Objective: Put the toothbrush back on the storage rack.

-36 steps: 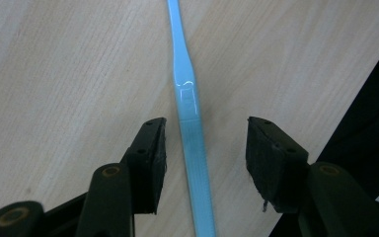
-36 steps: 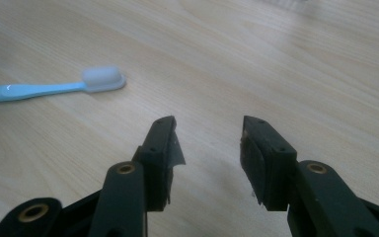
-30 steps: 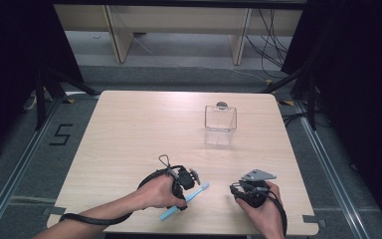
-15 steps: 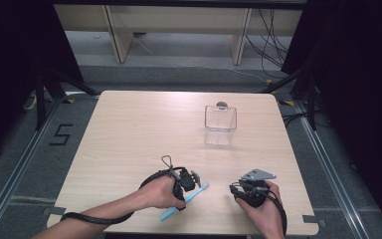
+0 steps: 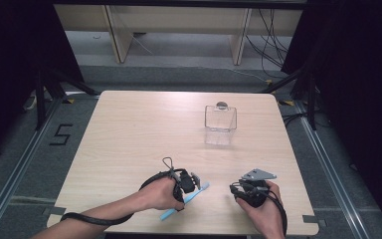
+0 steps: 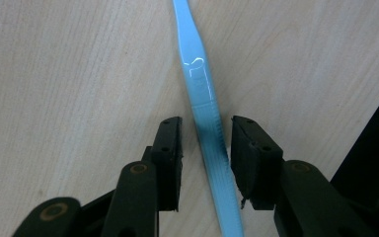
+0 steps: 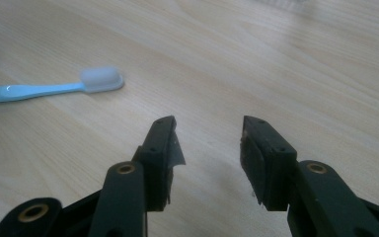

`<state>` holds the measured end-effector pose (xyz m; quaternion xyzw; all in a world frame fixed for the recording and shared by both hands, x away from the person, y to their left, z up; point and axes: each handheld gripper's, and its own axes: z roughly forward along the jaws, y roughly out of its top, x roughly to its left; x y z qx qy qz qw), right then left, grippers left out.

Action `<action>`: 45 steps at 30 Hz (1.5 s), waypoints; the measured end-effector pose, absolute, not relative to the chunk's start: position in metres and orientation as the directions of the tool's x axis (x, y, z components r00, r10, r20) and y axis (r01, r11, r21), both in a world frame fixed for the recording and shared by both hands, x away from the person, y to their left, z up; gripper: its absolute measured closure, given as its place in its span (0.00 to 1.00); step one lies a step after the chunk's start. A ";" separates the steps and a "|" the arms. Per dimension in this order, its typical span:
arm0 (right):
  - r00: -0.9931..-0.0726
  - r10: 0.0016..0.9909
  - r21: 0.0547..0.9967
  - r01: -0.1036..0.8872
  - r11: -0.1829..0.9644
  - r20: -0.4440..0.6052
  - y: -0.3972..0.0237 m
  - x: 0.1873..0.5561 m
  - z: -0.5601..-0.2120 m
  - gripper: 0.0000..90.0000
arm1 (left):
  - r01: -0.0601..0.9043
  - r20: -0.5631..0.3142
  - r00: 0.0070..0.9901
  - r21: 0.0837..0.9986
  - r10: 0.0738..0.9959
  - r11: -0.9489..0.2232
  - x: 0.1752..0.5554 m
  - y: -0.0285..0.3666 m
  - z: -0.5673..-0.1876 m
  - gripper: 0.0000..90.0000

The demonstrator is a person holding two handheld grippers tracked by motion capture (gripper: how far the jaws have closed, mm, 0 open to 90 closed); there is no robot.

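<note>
Unchanged since earlier: clear box (image 5: 220, 123) far back on tabletop (image 5: 129, 134), well apart.
Blue toothbrush (image 6: 203, 113) lies between left claw's (image 6: 202, 143) parted jaws, ungripped; right claw (image 7: 208, 143) open, empty.

High view: the wooden table (image 5: 144, 134) is evenly lit from above, surroundings left near black at both sides. Overall soft, slightly low-res; shadows under the hands are faint. Left gripper view: a sharp white glare spot is seen on the blue toothbrush (image 6: 197, 64) handle, jaws rendered dark with little detail, and a soft shadow is cast beside the handle. Right gripper view: wood grain is sharp nearby, the far edge is blurred; white bristles are slightly overexposed.
</note>
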<state>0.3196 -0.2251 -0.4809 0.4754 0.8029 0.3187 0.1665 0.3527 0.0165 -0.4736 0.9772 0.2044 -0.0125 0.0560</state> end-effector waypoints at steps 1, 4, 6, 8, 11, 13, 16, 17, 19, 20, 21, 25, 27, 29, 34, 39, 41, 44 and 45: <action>-0.495 0.868 0.669 0.656 0.348 0.034 -0.225 0.320 -0.481 0.64 | 0.400 -0.048 0.916 0.106 0.397 -0.910 0.352 0.016 -0.474 0.72; -0.500 0.866 0.668 0.656 0.352 0.034 -0.224 0.320 -0.481 0.64 | 0.391 -0.046 0.920 0.098 0.388 -0.915 0.353 0.016 -0.474 0.73; -0.507 0.862 0.670 0.650 0.359 0.030 -0.224 0.320 -0.481 0.64 | 0.387 -0.044 0.922 0.099 0.385 -0.917 0.352 0.016 -0.474 0.74; -0.510 0.860 0.673 0.643 0.365 0.021 -0.224 0.321 -0.482 0.64 | 0.383 -0.043 0.924 0.093 0.381 -0.919 0.352 0.015 -0.474 0.74; -0.501 0.865 0.668 0.654 0.355 0.031 -0.224 0.320 -0.481 0.64 | 0.378 -0.036 0.926 0.086 0.376 -0.922 0.352 0.015 -0.475 0.75; -0.500 0.865 0.669 0.654 0.354 0.031 -0.224 0.320 -0.481 0.64 | 0.374 -0.032 0.927 0.082 0.373 -0.924 0.352 0.014 -0.476 0.76; -0.502 0.864 0.669 0.654 0.354 0.033 -0.224 0.320 -0.481 0.64 | 0.371 -0.031 0.929 0.077 0.370 -0.925 0.351 0.014 -0.477 0.77; -0.506 0.862 0.674 0.646 0.359 0.026 -0.224 0.320 -0.481 0.64 | 0.369 -0.031 0.929 0.077 0.368 -0.926 0.351 0.014 -0.477 0.77; -0.529 0.848 0.680 0.623 0.386 0.003 -0.226 0.322 -0.482 0.64 | 0.366 -0.030 0.930 0.074 0.365 -0.928 0.352 0.014 -0.477 0.77; -0.521 0.853 0.676 0.631 0.381 0.006 -0.226 0.321 -0.482 0.64 | 0.361 -0.027 0.932 0.071 0.360 -0.930 0.352 0.014 -0.477 0.78; -0.515 0.857 0.671 0.642 0.372 0.018 -0.225 0.321 -0.482 0.64 | 0.361 -0.028 0.932 0.068 0.360 -0.930 0.352 0.013 -0.477 0.78; -0.502 0.865 0.668 0.653 0.356 0.030 -0.225 0.320 -0.481 0.64 | 0.359 -0.026 0.933 0.066 0.358 -0.931 0.352 0.013 -0.477 0.78; -0.502 0.864 0.667 0.655 0.355 0.033 -0.224 0.321 -0.480 0.64 | 0.360 -0.025 0.933 0.061 0.359 -0.931 0.351 0.013 -0.477 0.79; -0.505 0.863 0.670 0.650 0.358 0.029 -0.223 0.321 -0.480 0.64 | 0.359 -0.019 0.933 0.056 0.359 -0.932 0.351 0.013 -0.478 0.81; -0.501 0.865 0.667 0.658 0.350 0.040 -0.221 0.321 -0.480 0.64 | 0.347 -0.010 0.938 0.046 0.347 -0.937 0.350 0.012 -0.478 0.86; -0.510 0.860 0.675 0.642 0.363 0.023 -0.222 0.321 -0.482 0.64 | 0.340 -0.010 0.941 0.041 0.339 -0.940 0.349 0.012 -0.477 0.87; -0.504 0.863 0.667 0.654 0.357 0.033 -0.223 0.321 -0.481 0.64 | 0.337 -0.010 0.941 0.043 0.337 -0.940 0.349 0.013 -0.477 0.87; -0.487 0.872 0.657 0.674 0.337 0.053 -0.221 0.320 -0.481 0.64 | 0.334 -0.025 0.942 0.048 0.333 -0.941 0.349 0.014 -0.477 0.87; -0.488 0.872 0.659 0.672 0.337 0.051 -0.221 0.320 -0.481 0.64 | 0.337 -0.030 0.942 0.058 0.335 -0.940 0.349 0.014 -0.477 0.87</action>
